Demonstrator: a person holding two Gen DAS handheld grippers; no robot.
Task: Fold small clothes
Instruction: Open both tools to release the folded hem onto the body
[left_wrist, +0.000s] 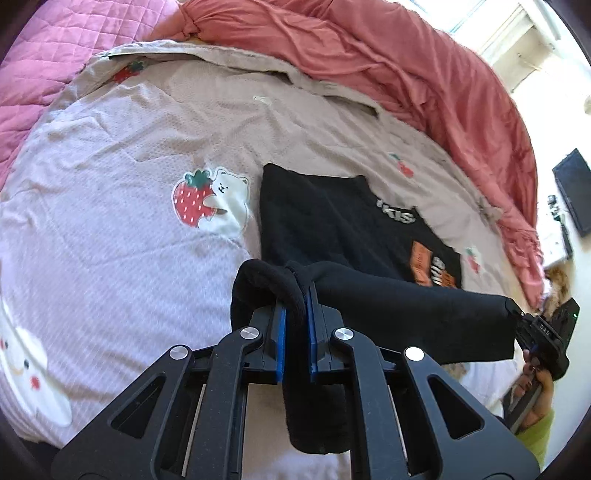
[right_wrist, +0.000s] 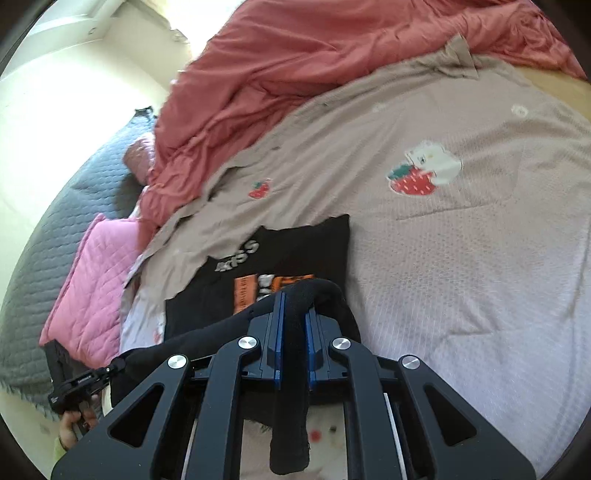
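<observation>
Left hand-held gripper (left_wrist: 295, 295), bunched black knit garment (left_wrist: 406, 306)

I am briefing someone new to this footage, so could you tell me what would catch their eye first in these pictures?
First, the black garment stretched between the left gripper and the right gripper, each clamped shut on a bunched edge of it, its far part lying on the bed. Next, the strawberry-and-bear patch on the pale bedspread, left of the garment in the left wrist view. Behind both, a rumpled coral blanket lies along the bed's far edge.
</observation>
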